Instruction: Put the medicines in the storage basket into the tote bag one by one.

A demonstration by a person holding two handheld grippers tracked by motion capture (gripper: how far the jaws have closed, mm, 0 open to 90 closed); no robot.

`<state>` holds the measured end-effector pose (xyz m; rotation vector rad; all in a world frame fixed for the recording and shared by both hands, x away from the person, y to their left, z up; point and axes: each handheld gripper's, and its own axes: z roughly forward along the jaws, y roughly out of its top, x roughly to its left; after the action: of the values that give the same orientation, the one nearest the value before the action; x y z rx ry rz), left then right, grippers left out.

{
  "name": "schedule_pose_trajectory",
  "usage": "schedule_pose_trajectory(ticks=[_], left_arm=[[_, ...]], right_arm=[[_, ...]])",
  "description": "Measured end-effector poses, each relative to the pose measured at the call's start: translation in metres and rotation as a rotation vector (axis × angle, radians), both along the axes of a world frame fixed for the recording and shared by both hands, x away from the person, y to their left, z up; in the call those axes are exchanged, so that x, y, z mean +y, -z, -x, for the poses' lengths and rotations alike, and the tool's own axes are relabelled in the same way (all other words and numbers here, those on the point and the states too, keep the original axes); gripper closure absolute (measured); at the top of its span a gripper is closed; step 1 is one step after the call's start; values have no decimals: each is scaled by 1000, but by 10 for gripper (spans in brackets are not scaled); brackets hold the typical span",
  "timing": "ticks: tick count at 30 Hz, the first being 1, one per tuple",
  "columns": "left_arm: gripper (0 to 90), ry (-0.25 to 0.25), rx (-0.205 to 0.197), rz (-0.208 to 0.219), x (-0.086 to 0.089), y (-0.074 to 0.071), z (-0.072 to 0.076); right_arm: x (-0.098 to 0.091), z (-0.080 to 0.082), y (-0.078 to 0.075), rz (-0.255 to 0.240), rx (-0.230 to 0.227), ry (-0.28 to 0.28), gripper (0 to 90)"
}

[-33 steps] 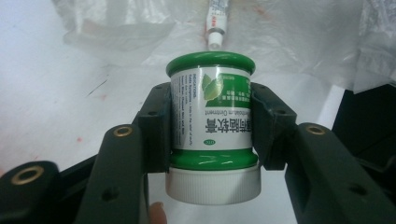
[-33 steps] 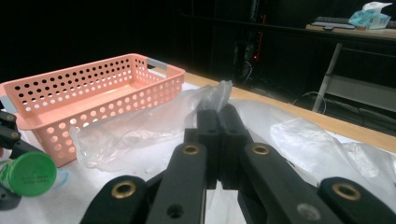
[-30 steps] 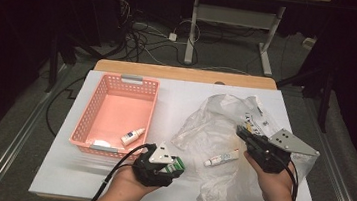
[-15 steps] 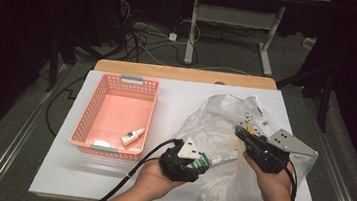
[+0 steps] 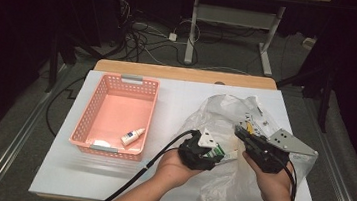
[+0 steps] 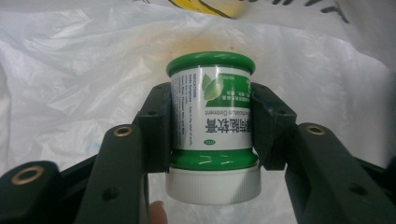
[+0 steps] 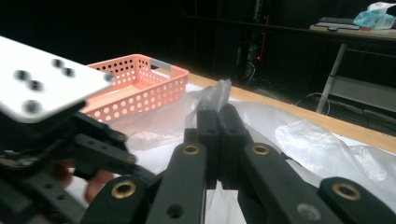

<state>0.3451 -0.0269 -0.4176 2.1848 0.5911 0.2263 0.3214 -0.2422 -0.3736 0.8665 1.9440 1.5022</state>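
Note:
A small green jar [image 6: 212, 121] with a white cap and a printed label sits between the pads of my left gripper [image 6: 210, 125], which is shut on its sides. From above, that gripper [image 5: 212, 152] holds the jar [image 5: 219, 149] over a crumpled clear plastic bag [image 5: 225, 116] at the table's right. My right gripper [image 5: 242, 132] is just to the right of it. In the right gripper view its jaws [image 7: 218, 116] are shut on a pinched fold of the bag [image 7: 215, 95], lifting it.
A pink perforated basket [image 5: 118, 80] stands on the white tabletop [image 5: 176, 100] to the left, with a small white dropper bottle [image 5: 132, 136] lying in it. The basket [image 7: 140, 84] lies beyond the bag in the right gripper view. Cables trail off the front edge.
My left hand has carried the jar rightwards, from near the basket's front corner to over the bag beside the right gripper. The right gripper has kept still, pinching the bag.

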Motion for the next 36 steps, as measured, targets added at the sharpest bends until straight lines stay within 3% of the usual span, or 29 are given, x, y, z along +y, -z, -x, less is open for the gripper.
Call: schedule_pose_trajectory(ticks=[6,11,19,24,36], left_arm=[[540,-21,1,16,-10,4,-19],[539,-38,-21,-16,-22,12,-32],[539,-51,-17,-54,-34,32,-47],[539,-50,-3,-72,-40,38,-54],[538,-66,30,-69,-47,50,-60]], right_arm=[[-2,-1,0,-5,1,5,900],[-4,-1,-1,-12,2,9,900],[-5,-3,2,-17,12,12,900],[-5,-4,3,-18,19,11,900],[-6,-6,7,-18,31,18,900]])
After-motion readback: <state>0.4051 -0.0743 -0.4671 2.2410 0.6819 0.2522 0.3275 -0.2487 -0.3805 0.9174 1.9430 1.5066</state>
